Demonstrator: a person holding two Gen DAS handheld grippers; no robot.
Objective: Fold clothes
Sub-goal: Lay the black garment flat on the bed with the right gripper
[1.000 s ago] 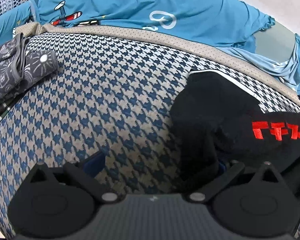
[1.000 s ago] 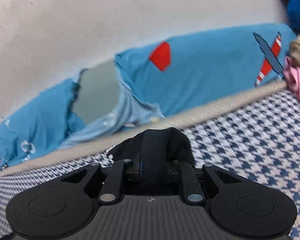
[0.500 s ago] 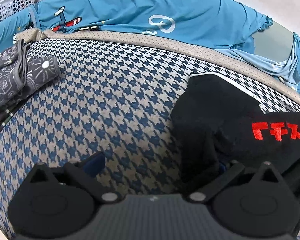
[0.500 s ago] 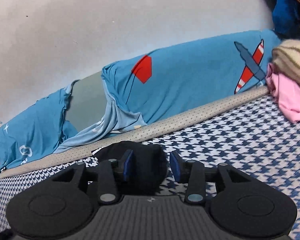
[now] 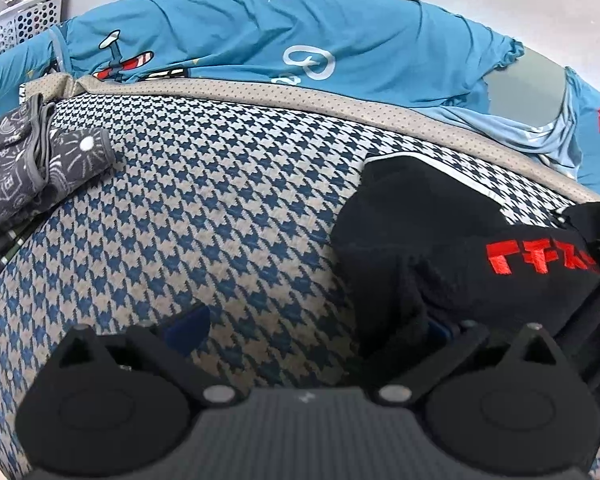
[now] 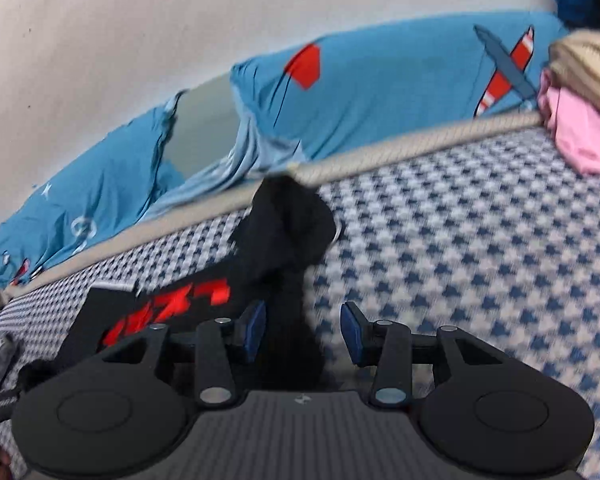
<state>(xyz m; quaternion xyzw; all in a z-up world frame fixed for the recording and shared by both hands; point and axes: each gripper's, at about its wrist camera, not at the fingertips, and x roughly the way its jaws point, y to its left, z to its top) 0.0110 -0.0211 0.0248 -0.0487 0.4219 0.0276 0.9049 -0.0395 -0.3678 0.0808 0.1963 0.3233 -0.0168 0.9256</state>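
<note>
The right gripper (image 6: 303, 330) stands released, blue pads apart, a fold of the black fabric garment with red lettering (image 6: 284, 232) loose between them. The left gripper (image 5: 316, 326) gapes wide, one finger hidden under that garment (image 5: 440, 232), which lies crumpled on the blue-and-white houndstooth woven mattress (image 5: 220, 208), near its beige piped edge.

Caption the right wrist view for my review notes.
Right claw open over a strip of the black garment on the houndstooth cover, blue bedding behind.
</note>
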